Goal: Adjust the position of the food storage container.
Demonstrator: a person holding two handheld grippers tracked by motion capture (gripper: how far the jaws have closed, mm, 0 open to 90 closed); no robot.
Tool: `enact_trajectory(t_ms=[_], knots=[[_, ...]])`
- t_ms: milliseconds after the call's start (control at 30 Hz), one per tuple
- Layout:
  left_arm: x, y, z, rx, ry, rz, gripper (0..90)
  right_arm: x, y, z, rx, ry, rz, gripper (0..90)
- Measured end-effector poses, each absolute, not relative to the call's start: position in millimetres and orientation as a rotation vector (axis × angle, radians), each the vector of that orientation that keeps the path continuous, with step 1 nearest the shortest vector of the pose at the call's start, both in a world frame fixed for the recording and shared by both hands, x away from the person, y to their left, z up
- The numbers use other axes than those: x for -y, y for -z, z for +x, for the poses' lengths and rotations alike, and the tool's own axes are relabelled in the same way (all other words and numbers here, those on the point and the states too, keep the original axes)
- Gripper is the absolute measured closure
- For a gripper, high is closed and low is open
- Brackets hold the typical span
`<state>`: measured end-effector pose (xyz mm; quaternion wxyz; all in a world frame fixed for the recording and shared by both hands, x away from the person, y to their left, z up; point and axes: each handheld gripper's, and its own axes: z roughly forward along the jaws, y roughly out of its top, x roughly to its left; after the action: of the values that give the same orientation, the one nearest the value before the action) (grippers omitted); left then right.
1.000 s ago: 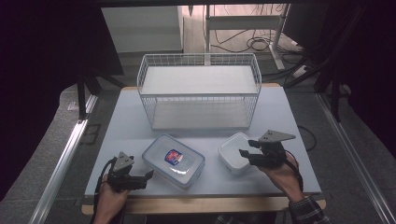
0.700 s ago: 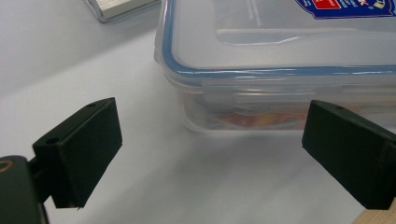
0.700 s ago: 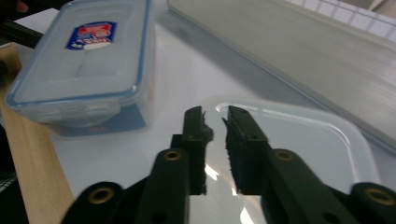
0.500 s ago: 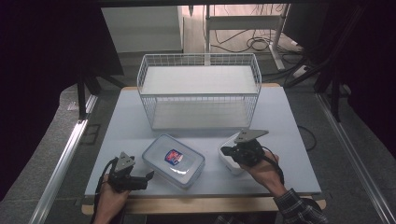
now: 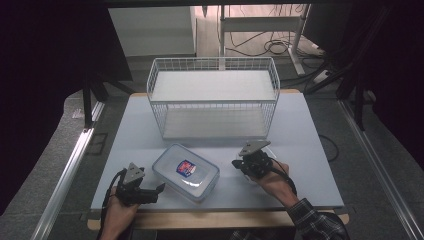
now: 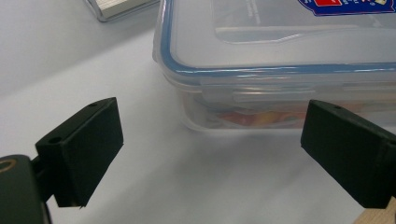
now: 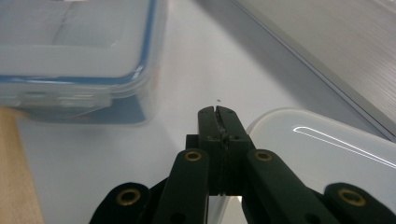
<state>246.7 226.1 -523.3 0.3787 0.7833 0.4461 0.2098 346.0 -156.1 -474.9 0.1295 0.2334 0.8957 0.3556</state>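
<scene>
- Table [image 5: 310, 130]: pale blue-grey top w/ wooden front edge; everything sits on it
- Wire basket [image 5: 213, 97]: white, big, at the far middle of the table, nothing inside as far as I can tell; well apart from both hands
- Lidded box [image 5: 186, 172]: clear plastic, blue seal round the lid, red/blue sticker on top; lies at front centre, angled, betw. the two grippers. In the left gripper view sth orange/yellow shows thru the wall [image 6: 261, 119], can't tell what
- Small white container [image 7: 327, 154]: rounded, translucent, front right, just beside the lidded box; its top is smooth and glossy, contents not visible
- Right gripper [image 5: 248, 162]: jaws fully closed, pads pressed together in the right gripper view [image 7: 218, 112], nothing betw. them; they have just been closing; tip right at the small white container's left edge, can't tell if it touches
- Left gripper [image 5: 157, 189]: jaws wide apart [image 6: 196, 154], holding nothing, aimed at the lidded box's near end, not touching
- Step, my read: approach/positioning, right side working the small container w/ closed tip, maybe a nudge or press
- Next prob needs: a slow push along the table, or reopening the jaws to straddle its rim; left can close in on the box end to steady it
</scene>
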Motion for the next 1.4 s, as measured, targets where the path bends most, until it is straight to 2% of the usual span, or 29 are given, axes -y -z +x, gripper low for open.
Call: enact_trajectory(t_ms=[633, 1400], knots=[[-226.2, 523.7, 247.2, -1.138, -0.527, 2.006, 5.6, 214.4, 471.7, 382.3, -2.452, -0.976, 0.927, 89.3], [-225.8, 523.9, 247.8, -1.123, -0.5, 2.017, 8.1, 288.5, 468.5, 395.5, -2.284, -0.932, 1.143, 89.1]])
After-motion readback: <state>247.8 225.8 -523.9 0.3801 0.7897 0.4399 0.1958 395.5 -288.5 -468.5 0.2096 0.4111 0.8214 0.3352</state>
